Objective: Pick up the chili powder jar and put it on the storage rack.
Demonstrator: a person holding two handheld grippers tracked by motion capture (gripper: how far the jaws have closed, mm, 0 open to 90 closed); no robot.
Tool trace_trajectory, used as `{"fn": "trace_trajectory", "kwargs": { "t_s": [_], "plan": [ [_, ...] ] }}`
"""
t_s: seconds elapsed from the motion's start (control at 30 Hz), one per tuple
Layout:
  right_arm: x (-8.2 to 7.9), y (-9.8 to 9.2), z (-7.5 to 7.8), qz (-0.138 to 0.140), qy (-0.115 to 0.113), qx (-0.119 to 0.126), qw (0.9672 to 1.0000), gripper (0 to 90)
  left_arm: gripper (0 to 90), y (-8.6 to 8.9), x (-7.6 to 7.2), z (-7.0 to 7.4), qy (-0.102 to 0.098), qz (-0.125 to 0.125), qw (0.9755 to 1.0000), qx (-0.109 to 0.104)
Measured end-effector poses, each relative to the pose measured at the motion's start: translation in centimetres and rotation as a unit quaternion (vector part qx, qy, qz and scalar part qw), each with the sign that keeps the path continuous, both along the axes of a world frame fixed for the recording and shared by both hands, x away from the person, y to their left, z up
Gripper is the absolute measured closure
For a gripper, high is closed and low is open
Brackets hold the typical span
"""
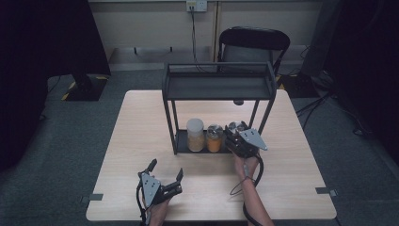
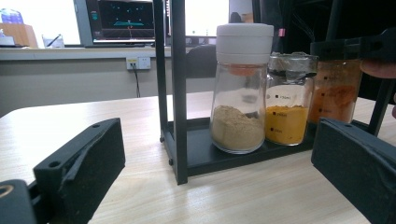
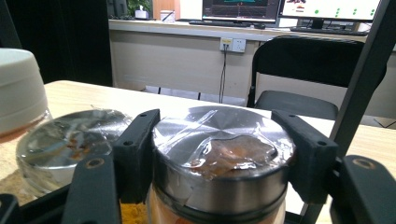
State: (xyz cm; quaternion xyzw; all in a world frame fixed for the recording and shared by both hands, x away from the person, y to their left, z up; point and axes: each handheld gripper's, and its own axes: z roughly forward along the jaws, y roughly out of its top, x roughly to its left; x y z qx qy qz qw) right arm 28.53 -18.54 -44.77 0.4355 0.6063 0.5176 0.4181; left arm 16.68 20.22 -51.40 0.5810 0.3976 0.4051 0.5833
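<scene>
judging by how things lie, the work of loading spice jars onto the black rack (image 1: 219, 87) is mostly done. the wooden table (image 1: 141, 141) carries the rack, whose upper shelf is bare and whose bottom tray holds three jars in a row. the tallest, a white-capped jar (image 2: 243, 88) of tan powder, stands at the left of the row as the high view shows it; just beside it stands a steel-lidded jar (image 2: 288, 100) of yellow powder. the third jar (image 3: 223, 161), with orange powder and a steel lid under a torn film, sits at the right end of the row, pinched at the lid by the right gripper (image 1: 242, 139), one jaw pressed to each side. i cannot tell whether its base rests fully on the tray. what seems left is to let go of it and draw the hand away. the left gripper (image 1: 165, 176) rests near the table's front edge, well apart from the rack, jaws spread and holding nothing.

as for writing, the yellow jar bears small graduation marks, too small to read; no brand shows
</scene>
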Motion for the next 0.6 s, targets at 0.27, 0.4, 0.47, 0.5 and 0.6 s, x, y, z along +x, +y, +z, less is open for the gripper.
{"fn": "trace_trajectory", "kwargs": {
  "t_s": [0.27, 0.4, 0.47, 0.5, 0.6],
  "plan": [
    [0.38, 0.23, -0.51, -0.005, 0.008, 0.010, 0.9999, 34.9, 2.2, 0.02, -0.01, -0.02, -0.001, 0.000, 1.0000, 0.000],
    [0.31, 0.47, -0.81, -0.007, 0.008, 0.006, 0.9999, 34.9, 2.2, 0.03, -0.01, -0.04, -0.001, 0.000, 1.0000, -0.001],
    [0.31, 0.48, -0.85, -0.007, 0.009, 0.006, 0.9999, 34.9, 2.2, 0.03, -0.02, -0.04, -0.001, 0.000, 1.0000, -0.001],
    [0.29, 0.50, -0.92, -0.007, 0.009, 0.006, 0.9999, 34.9, 2.2, 0.03, -0.01, -0.04, -0.001, 0.000, 1.0000, -0.001],
    [0.30, 0.48, -0.93, -0.006, 0.007, 0.003, 0.9999, 34.9, 2.2, 0.03, -0.01, -0.03, -0.001, -0.001, 1.0000, -0.001]
  ]
}}
